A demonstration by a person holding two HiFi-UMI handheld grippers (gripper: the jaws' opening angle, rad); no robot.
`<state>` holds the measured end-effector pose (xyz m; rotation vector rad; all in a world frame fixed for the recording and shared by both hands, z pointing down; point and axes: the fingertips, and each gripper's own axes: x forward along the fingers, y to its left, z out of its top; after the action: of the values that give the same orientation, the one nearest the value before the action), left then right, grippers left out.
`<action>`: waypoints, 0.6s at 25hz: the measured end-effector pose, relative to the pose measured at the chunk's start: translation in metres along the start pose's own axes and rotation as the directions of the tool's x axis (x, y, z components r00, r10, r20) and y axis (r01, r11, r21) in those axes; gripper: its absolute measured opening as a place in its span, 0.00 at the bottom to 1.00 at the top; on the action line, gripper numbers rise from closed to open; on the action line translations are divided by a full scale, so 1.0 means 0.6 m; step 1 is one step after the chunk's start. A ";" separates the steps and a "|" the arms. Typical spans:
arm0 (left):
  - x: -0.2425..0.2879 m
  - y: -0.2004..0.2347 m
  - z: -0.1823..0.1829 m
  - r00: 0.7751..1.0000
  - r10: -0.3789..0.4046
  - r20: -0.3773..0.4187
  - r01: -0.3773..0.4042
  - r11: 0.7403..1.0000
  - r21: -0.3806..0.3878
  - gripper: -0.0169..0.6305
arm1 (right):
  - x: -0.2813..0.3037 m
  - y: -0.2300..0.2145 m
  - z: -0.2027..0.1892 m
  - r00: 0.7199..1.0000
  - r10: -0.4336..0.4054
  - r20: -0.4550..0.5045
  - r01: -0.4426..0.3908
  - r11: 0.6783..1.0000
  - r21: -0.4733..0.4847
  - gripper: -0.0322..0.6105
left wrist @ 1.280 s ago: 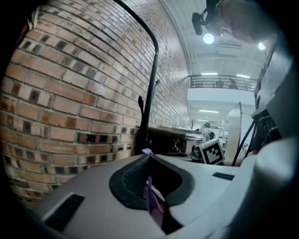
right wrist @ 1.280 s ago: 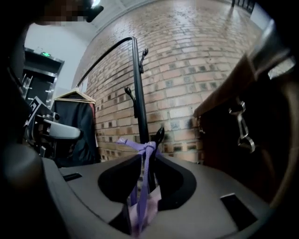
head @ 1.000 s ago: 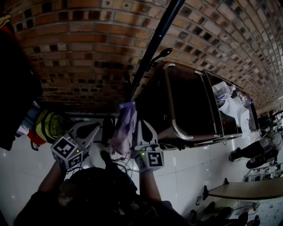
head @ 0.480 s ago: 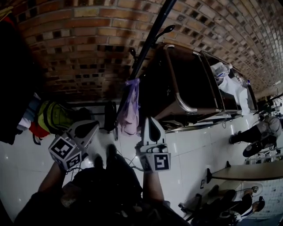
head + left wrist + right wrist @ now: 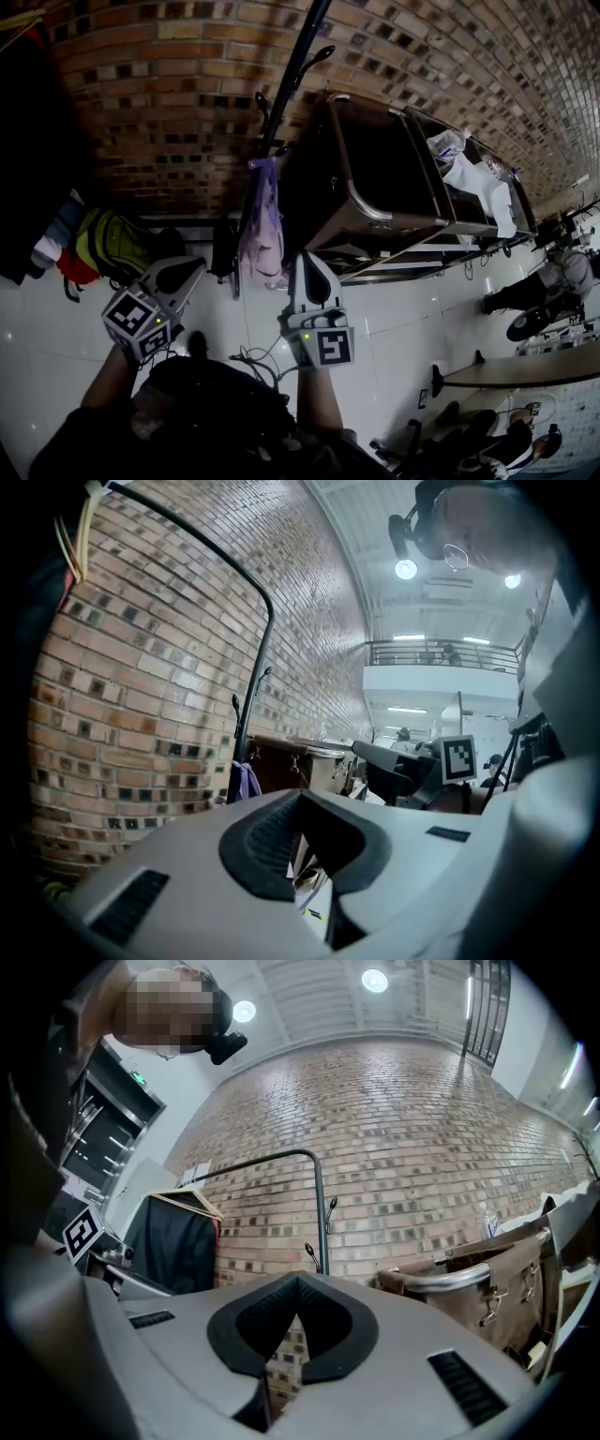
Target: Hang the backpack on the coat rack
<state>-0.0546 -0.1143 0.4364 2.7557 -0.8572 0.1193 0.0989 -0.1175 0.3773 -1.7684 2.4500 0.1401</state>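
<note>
Lilac fabric backpack is hung on the black metal coat rack. Near that rack, the left gripper and right gripper are seen with jaws together, empty.

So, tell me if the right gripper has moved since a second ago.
Yes: the right gripper pulled back from the black metal coat rack, where the purple fabric backpack hangs.

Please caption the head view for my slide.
Purple fabric backpack hangs on black metal coat rack; left gripper and right gripper empty below.
</note>
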 end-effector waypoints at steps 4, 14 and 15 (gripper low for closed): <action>-0.008 -0.078 -0.008 1.000 0.003 -0.008 -0.003 1.000 -0.010 0.07 | -0.071 -0.005 0.018 0.999 0.032 -0.023 -0.032 0.999 0.007 0.05; -0.052 -0.256 -0.045 1.000 0.030 -0.004 -0.030 0.999 -0.014 0.07 | -0.254 -0.002 0.027 0.992 0.075 -0.104 -0.073 0.997 0.018 0.05; -0.060 -0.270 -0.050 0.999 0.035 -0.003 -0.035 0.999 -0.022 0.07 | -0.271 0.001 0.026 0.990 0.076 -0.115 -0.074 0.997 0.019 0.05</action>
<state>0.0076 0.0419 0.4254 2.7199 -0.9008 0.1197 0.1500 0.0377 0.3862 -1.7249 2.5919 0.0266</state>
